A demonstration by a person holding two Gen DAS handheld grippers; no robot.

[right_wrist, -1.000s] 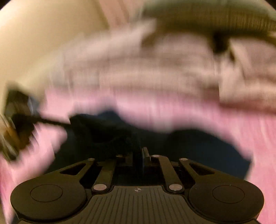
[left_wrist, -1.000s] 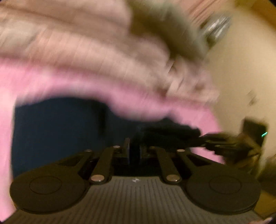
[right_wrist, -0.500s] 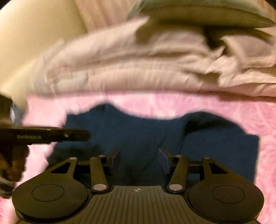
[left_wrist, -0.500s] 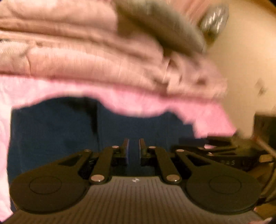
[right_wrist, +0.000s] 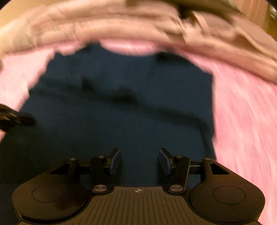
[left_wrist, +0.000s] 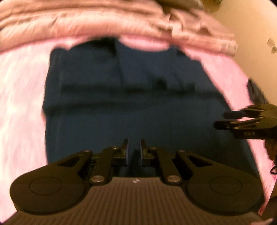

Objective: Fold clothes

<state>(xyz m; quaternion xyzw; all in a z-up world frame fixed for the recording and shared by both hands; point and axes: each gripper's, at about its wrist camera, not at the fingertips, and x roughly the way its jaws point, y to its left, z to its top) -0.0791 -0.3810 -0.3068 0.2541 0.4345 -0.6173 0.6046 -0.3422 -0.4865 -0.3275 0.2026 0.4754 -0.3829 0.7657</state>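
Observation:
A navy garment (left_wrist: pixel 138 107) lies spread flat on the pink bed sheet (left_wrist: pixel 22 103), with a fold line across its middle. My left gripper (left_wrist: pixel 134 150) hovers over the garment's near part, its fingers almost together with only a slit between them and nothing in it. My right gripper (right_wrist: pixel 139 159) stands open over the same navy garment (right_wrist: pixel 121 112), its blue pads wide apart and empty. From the left wrist view the right gripper (left_wrist: pixel 225 119) reaches in at the garment's right edge. The left gripper (right_wrist: pixel 29 119) shows at the left border of the right wrist view.
A bunched beige-pink duvet (left_wrist: pixel 86 22) is piled along the far side of the bed, behind the garment's collar end. A dark pillow (right_wrist: pixel 207 5) lies on top of it. A cream wall (left_wrist: pixel 256 34) rises at the right. Pink bed sheet (right_wrist: pixel 242 121) surrounds the garment.
The right gripper went from shut on the navy cloth to wide open. Both grippers drew back toward the near end, and the garment now lies flat and spread.

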